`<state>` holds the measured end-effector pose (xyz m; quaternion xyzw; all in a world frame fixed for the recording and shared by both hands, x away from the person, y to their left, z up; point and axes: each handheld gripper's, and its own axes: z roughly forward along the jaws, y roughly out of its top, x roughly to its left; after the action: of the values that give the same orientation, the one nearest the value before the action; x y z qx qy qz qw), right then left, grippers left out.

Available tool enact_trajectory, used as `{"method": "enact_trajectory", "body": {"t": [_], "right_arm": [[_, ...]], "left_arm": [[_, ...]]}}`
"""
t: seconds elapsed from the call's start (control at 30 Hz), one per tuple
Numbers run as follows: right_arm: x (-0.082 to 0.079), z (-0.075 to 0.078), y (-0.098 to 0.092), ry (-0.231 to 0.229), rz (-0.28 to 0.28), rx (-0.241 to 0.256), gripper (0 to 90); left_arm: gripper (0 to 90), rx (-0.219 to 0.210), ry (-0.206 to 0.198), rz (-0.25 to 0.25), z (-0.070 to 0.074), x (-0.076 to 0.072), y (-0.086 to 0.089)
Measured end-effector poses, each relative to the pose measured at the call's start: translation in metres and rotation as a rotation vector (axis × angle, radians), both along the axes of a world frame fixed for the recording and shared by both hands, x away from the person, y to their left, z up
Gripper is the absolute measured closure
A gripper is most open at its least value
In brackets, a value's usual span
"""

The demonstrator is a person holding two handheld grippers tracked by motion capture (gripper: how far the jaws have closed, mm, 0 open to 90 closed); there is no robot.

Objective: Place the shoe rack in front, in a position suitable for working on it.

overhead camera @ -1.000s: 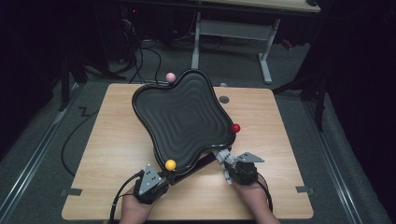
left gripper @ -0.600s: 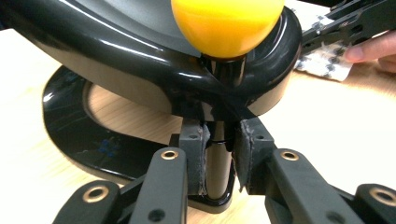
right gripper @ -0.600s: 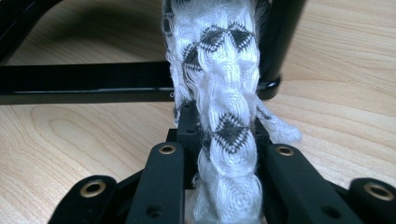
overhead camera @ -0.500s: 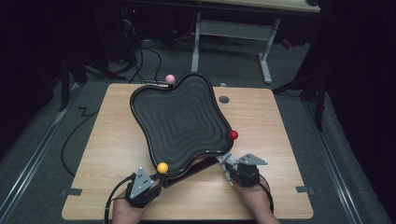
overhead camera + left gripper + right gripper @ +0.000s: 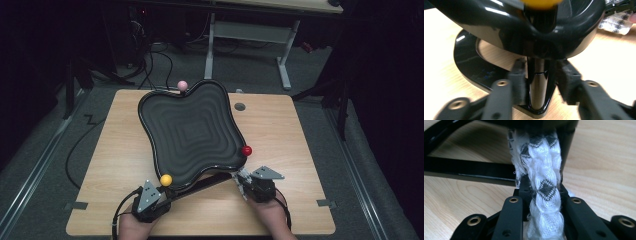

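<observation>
A: What's each hand-held gripper doing?

B: The left hand-held gripper [image 5: 537,82] is clamped on the black post [image 5: 537,75] under the tray's [image 5: 190,130] yellow knob [image 5: 166,180]. The right hand-held gripper [image 5: 541,192] pinches a white cloth [image 5: 541,170] against the tray frame by the red knob [image 5: 246,150].

A: Anything different from a second ago?

B: The left one has drawn back toward the bench [image 5: 280,125] edge, swinging that corner round. I'd judge the tray is being turned for wiping.

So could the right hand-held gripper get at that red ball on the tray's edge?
Probably not right now: the right hand-held gripper is shut on a white cloth. The red ball sits close above it, with nothing between, so it would have to drop the cloth first.
</observation>
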<state>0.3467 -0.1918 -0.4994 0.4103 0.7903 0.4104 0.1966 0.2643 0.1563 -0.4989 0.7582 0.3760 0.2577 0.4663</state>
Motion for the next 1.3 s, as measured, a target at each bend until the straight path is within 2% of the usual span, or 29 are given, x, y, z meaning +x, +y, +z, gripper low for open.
{"method": "enact_trajectory", "body": {"t": [0.07,0.13,0.23,0.27,0.33,0.43,0.47,0.57,0.63,0.7,0.73,0.8,0.83,0.93,1.03,1.1,1.13,1.2,1.3], "right_arm": [[0.001,-0.001,-0.001,0.003,-0.002,-0.002,76.2],[-0.001,0.004,0.000,-0.015,-0.009,0.002,76.3],[-0.006,0.017,0.002,-0.069,-0.005,0.016,76.5],[-0.006,0.017,0.003,-0.069,-0.006,0.017,76.5],[-0.005,0.011,0.004,-0.054,-0.007,0.001,76.7],[0.001,-0.004,0.004,0.014,-0.009,-0.030,76.8],[0.001,-0.002,0.005,0.006,-0.008,-0.031,76.8],[-0.004,0.020,0.003,-0.060,-0.015,0.034,76.7],[-0.006,0.021,0.003,-0.067,-0.014,0.024,76.8],[-0.003,0.009,0.005,-0.033,-0.012,-0.005,76.9],[0.000,-0.002,0.006,0.014,-0.010,-0.033,77.0],[0.003,-0.009,0.006,0.040,-0.005,-0.039,77.0],[0.002,-0.004,0.006,0.029,-0.011,-0.033,76.9],[-0.003,0.018,0.002,-0.055,-0.018,0.009,76.8],[-0.004,0.014,-0.001,-0.047,-0.019,0.000,76.7],[0.000,-0.001,-0.001,0.016,-0.018,-0.034,76.6],[0.001,-0.006,-0.003,0.032,-0.021,-0.043,76.6],[0.002,-0.007,-0.010,0.039,-0.039,-0.030,76.6],[-0.001,-0.001,-0.025,0.015,-0.077,-0.028,76.6]], "left_arm": [[73.4,-0.007,0.003,0.003,0.000,0.002,0.001],[73.9,-0.006,0.003,0.002,0.000,0.002,0.002],[73.9,-0.004,0.004,-0.002,0.000,0.002,0.002],[74.0,-0.004,0.003,-0.003,0.000,0.002,0.002],[73.9,-0.002,0.002,-0.008,0.000,0.002,0.002],[73.9,-0.001,0.006,-0.010,0.001,0.002,0.002],[74.0,0.001,0.006,-0.009,0.001,0.002,0.002],[73.9,0.003,0.005,-0.008,0.001,0.002,0.003],[74.0,0.002,0.006,-0.009,0.001,0.003,0.003],[74.0,0.003,0.006,-0.009,0.001,0.003,0.003],[74.0,0.003,0.007,-0.009,0.001,0.003,0.003],[74.0,0.002,0.007,-0.008,0.001,0.002,0.003],[74.1,0.003,0.007,-0.008,0.001,0.002,0.003],[74.0,0.003,0.007,-0.010,0.001,0.003,0.004],[74.0,0.000,0.007,-0.008,0.001,0.003,0.005],[74.0,0.002,0.007,-0.005,0.001,0.004,0.005],[74.1,0.001,0.008,-0.005,0.001,0.005,0.006],[74.1,-0.012,0.012,0.001,0.001,0.009,0.009],[74.4,-0.022,0.016,0.013,0.001,0.015,0.012]]}}
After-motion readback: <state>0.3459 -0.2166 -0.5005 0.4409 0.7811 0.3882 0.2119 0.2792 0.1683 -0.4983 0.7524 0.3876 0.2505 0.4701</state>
